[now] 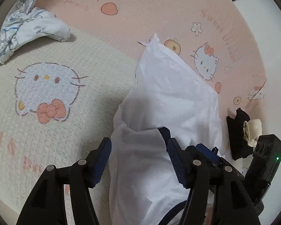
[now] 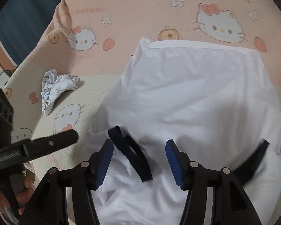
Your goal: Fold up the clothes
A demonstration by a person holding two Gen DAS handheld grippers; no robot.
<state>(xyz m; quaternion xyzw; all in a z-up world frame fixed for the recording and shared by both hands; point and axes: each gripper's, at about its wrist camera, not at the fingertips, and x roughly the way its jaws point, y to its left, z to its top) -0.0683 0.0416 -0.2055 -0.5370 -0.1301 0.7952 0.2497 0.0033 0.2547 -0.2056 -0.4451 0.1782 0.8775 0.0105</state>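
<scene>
A white garment (image 2: 193, 97) with dark navy trim (image 2: 129, 150) lies on the bed, partly folded, its straight hem at the far side and its loose, wrinkled part at the near side. Far to the left, a small white garment with blue print (image 1: 28, 30) lies crumpled, well apart.

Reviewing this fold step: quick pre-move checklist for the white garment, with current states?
1. Left gripper jaws apart, pads off the cloth: ok.
2. Right gripper jaws apart, nothing pinched: ok.
3. White garment lying on the cartoon-cat blanket, not lifted: ok.
4. Far hem straight: ok.
5. Navy trim tucked in: not ok, a loop shows on top near the right gripper.
6. Printed white clothing bundle and black item off the garment: ok.
</scene>
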